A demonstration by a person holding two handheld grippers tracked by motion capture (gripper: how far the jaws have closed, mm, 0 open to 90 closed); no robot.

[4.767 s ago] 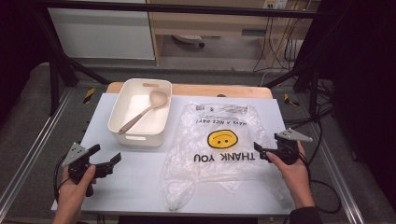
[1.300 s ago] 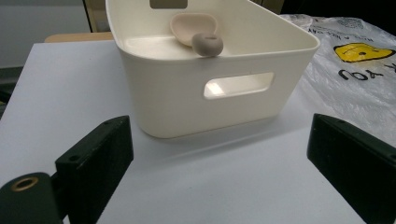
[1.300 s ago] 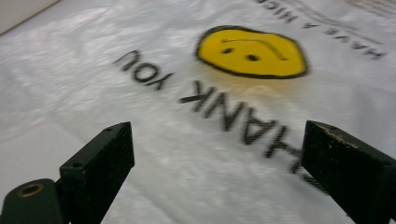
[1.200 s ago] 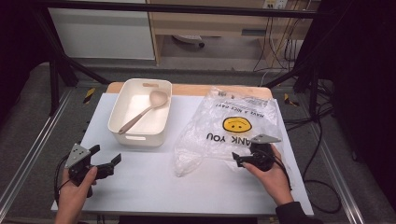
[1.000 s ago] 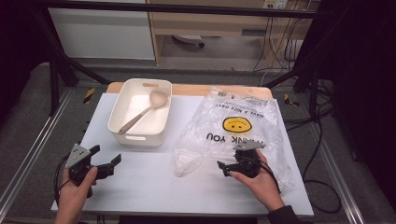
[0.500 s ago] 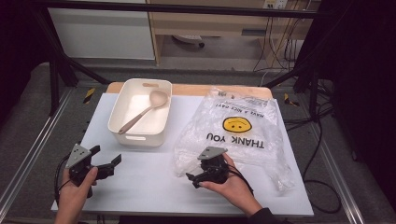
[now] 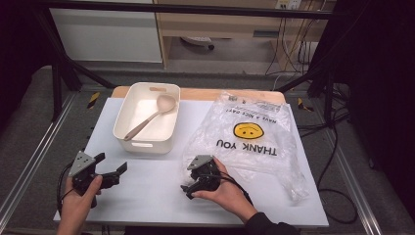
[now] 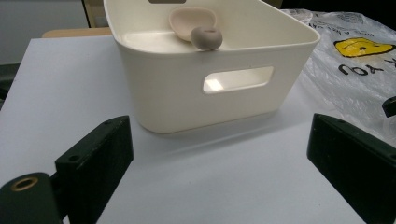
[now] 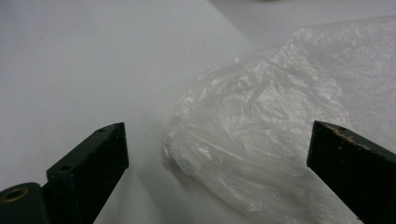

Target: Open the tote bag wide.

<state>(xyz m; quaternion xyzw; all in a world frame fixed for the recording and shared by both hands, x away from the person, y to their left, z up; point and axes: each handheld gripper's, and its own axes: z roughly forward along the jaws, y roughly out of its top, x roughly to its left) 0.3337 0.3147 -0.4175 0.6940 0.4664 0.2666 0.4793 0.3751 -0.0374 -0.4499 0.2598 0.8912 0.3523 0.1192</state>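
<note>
A clear plastic bag [image 7: 254, 142] printed with a yellow smiley and "THANK YOU" lies flat on the right half of the white table [image 7: 151, 191]. My right gripper [image 7: 190, 188] sits at the bag's near left corner, pointing left, open. In the right gripper view the bag's crumpled end [image 9: 261, 140] lies between the wide-apart jaws of the right gripper [image 9: 217, 158], not pinched. My left gripper [image 7: 111, 164] rests open near the table's front left. In its own view the left gripper [image 8: 219, 154] faces the white bin [image 8: 187, 93] with nothing between the jaws.
The white bin [image 7: 146, 145] stands at the back left with a beige spoon [image 7: 149, 117] lying inside; the spoon's handle end [image 8: 206, 37] leans on the near rim. A wooden strip [image 7: 195, 93] edges the table's far side. Cables [image 7: 333, 147] hang off the right.
My right gripper has moved left across the bag, from its right edge to its near left corner. The bag bunched and shifted toward the back. The left gripper has stayed still.
</note>
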